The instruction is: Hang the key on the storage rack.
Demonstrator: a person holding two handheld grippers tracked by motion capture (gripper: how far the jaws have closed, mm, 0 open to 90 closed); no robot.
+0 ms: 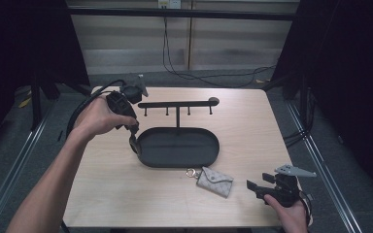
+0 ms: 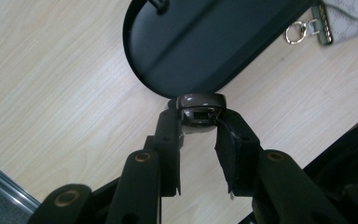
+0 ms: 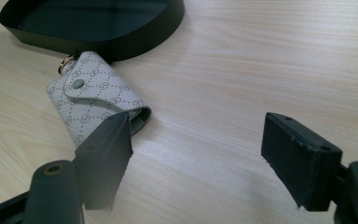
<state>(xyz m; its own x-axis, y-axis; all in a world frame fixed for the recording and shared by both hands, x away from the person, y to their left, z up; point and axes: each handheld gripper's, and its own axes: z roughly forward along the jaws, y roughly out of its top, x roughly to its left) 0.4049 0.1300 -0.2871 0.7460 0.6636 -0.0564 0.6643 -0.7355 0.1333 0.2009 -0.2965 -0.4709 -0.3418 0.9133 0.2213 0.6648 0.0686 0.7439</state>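
Two grippers: left gripper point(image 2: 198, 133) clamps a dark watch point(image 2: 200, 109); right gripper point(image 3: 193, 161) gapes empty.

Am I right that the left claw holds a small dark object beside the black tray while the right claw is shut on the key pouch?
Not quite: the right claw is open, with the key pouch lying free on the table, as the right gripper view shows. The rest is correct.

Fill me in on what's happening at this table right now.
A person works at a wooden table with a gripper in each hand. The left gripper is shut on a small dark brown glossy object, held just off the end of the black oval tray of a hook stand. The right gripper is open over the table beside a pale patterned key pouch, which lies against the tray's near edge, untouched.
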